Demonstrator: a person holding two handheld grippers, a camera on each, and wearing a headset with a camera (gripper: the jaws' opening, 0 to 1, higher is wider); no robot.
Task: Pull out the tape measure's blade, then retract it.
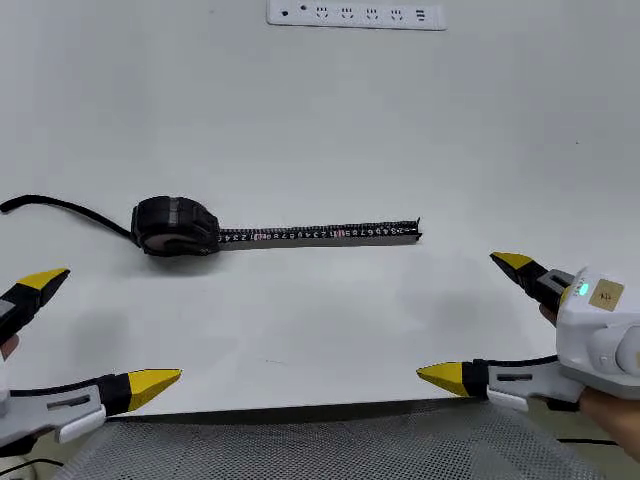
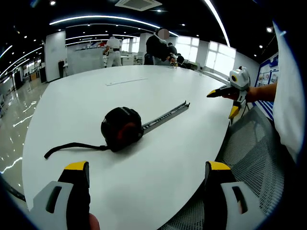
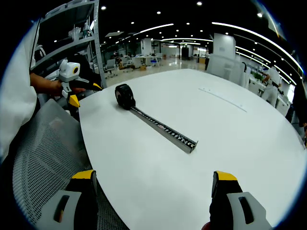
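1. Nearest the person, a grey mesh surface (image 1: pixel 300 445) runs along the near edge of the white table (image 1: pixel 300 320).
2. Just above that edge, the left tool (image 1: pixel 115 327) and the right tool (image 1: pixel 465 318) hang with their yellow-tipped jaws spread wide. Neither holds anything, and both are well apart from the work.
3. Further in lies the tape measure (image 1: pixel 175 227): a black case on its side toward the left, with a dark strap (image 1: pixel 60 207) trailing off to the left.
4. Its blade (image 1: pixel 320 234) lies flat on the table, running from the case toward the right and ending in the hook (image 1: pixel 417 231). The right gripper view shows that end nearest its own jaws.
5. At the far edge sits a white power strip (image 1: pixel 355 14).
6. Judging from this, the pull-out looks done, since the blade is extended and at rest. The retraction is left: the case needs steadying, probably by the left tool, and the blade needs releasing or feeding back.
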